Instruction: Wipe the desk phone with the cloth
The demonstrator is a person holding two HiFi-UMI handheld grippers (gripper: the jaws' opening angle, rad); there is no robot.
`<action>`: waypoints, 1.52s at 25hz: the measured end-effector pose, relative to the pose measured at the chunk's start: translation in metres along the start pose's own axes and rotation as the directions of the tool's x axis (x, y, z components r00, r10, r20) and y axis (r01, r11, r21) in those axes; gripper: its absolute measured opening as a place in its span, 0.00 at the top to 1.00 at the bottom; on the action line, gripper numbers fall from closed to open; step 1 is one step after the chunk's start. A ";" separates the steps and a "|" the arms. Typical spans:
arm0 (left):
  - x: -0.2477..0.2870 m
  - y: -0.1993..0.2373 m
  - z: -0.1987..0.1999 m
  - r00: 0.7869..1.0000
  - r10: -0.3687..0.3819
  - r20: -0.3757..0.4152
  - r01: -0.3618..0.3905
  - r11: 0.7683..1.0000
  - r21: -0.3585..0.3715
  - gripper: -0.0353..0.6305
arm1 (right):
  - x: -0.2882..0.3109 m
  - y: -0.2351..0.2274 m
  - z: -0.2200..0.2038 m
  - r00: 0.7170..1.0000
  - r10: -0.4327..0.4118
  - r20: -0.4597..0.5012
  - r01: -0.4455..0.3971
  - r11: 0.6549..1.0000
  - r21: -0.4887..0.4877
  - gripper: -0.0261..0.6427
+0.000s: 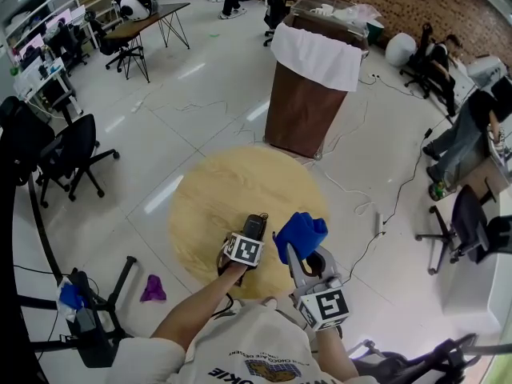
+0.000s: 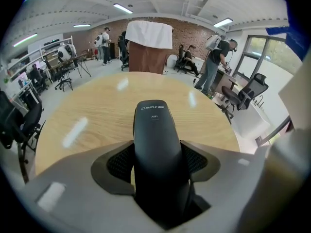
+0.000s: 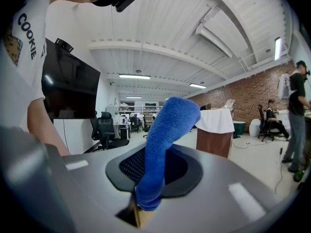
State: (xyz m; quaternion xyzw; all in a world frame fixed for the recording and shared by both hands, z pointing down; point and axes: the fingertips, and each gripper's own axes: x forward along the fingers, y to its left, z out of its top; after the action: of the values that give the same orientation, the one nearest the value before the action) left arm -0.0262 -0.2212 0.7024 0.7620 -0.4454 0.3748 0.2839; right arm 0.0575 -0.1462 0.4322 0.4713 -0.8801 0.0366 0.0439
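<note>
Left claw point(image 2: 158, 152) grips one black handset point(image 2: 154, 125); right claw point(image 3: 154, 181) clamps one blue cloth point(image 3: 170, 125); one round table point(image 1: 224, 190).

The round, pale wooden tabletop point(image 1: 232, 198) stands on a glossy white floor point(image 1: 200, 94); a purple rag point(image 1: 153, 289) lies on the floor nearby.

The handset point(image 2: 156, 144) between the left claw's point(image 1: 254, 229) smooth grey plastic jaws is looking matt black plastic, the right claw's point(image 1: 301, 254) blue cloth point(image 3: 163, 144) is looking fuzzy, and the wooden surface point(image 2: 97, 115) beyond is gleaming lightly.

Left gripper point(image 1: 251, 235) holds handset point(image 1: 257, 222) (right gripper point(image 1: 297, 253), cloth point(image 1: 302, 232)).
</note>
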 end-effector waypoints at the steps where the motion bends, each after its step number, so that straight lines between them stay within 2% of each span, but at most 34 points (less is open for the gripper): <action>1: 0.001 -0.001 -0.001 1.000 -0.005 0.002 0.005 1.000 0.001 0.53 | 0.000 0.001 -0.001 1.000 0.001 -0.002 -0.001 1.000 0.001 0.87; 9: 0.002 -0.005 -0.001 0.999 -0.042 0.031 0.042 0.999 -0.009 0.49 | -0.001 0.002 -0.002 1.000 -0.004 -0.014 0.004 1.000 0.000 0.87; 11: 0.004 -0.007 -0.002 0.997 -0.069 0.041 0.070 0.997 -0.019 0.38 | -0.002 0.003 -0.003 1.000 -0.006 -0.018 0.006 1.000 0.002 0.87; 14: 0.002 -0.006 0.005 0.993 -0.080 0.088 0.083 0.996 -0.032 0.37 | -0.001 0.005 -0.004 1.000 -0.007 -0.018 0.007 1.000 0.002 0.87; 17: -0.008 -0.002 0.013 0.990 -0.074 0.124 0.076 0.997 -0.012 0.37 | -0.001 0.008 -0.003 1.000 -0.011 -0.017 0.011 1.000 0.003 0.87; 21: -0.036 -0.001 0.038 0.963 -0.091 0.252 0.094 0.996 0.000 0.37 | 0.000 0.013 -0.003 1.000 -0.019 -0.016 0.019 1.000 0.003 0.87; 23: -0.058 -0.003 0.052 0.932 -0.129 0.339 0.141 0.990 -0.010 0.39 | 0.000 0.018 -0.003 1.000 -0.021 -0.016 0.021 1.000 0.005 0.87; 24: -0.071 -0.005 0.060 0.908 -0.153 0.389 0.172 0.985 -0.013 0.42 | 0.001 0.021 -0.002 1.000 -0.022 -0.015 0.022 1.000 0.006 0.87; 28: -0.133 -0.007 0.083 0.789 -0.220 0.574 0.265 0.964 0.006 0.59 | 0.003 0.031 0.003 1.000 -0.024 -0.008 0.024 1.000 0.004 0.87; 31: -0.180 -0.001 0.090 0.705 -0.226 0.673 0.294 0.956 0.013 0.74 | 0.004 0.042 0.007 1.000 -0.021 -0.004 0.021 1.000 -0.002 0.87; 33: -0.206 0.003 0.090 0.657 -0.224 0.720 0.315 0.949 0.008 0.81 | 0.004 0.047 0.008 1.000 -0.022 -0.005 0.022 1.000 -0.007 0.87; 35: -0.226 0.005 0.086 0.621 -0.232 0.748 0.342 0.940 0.007 0.85 | 0.004 0.053 0.006 1.000 -0.024 -0.010 0.024 1.000 -0.009 0.87; 38: -0.246 0.004 0.072 0.605 -0.237 0.760 0.344 0.939 0.018 0.89 | 0.004 0.063 0.003 1.000 -0.019 -0.021 0.018 1.000 -0.008 0.87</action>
State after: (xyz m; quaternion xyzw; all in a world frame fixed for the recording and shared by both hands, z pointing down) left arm -0.0862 -0.1640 0.4600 0.8897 -0.4159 -0.0552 0.1802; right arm 0.0027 -0.1155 0.4283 0.4788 -0.8754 0.0378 0.0554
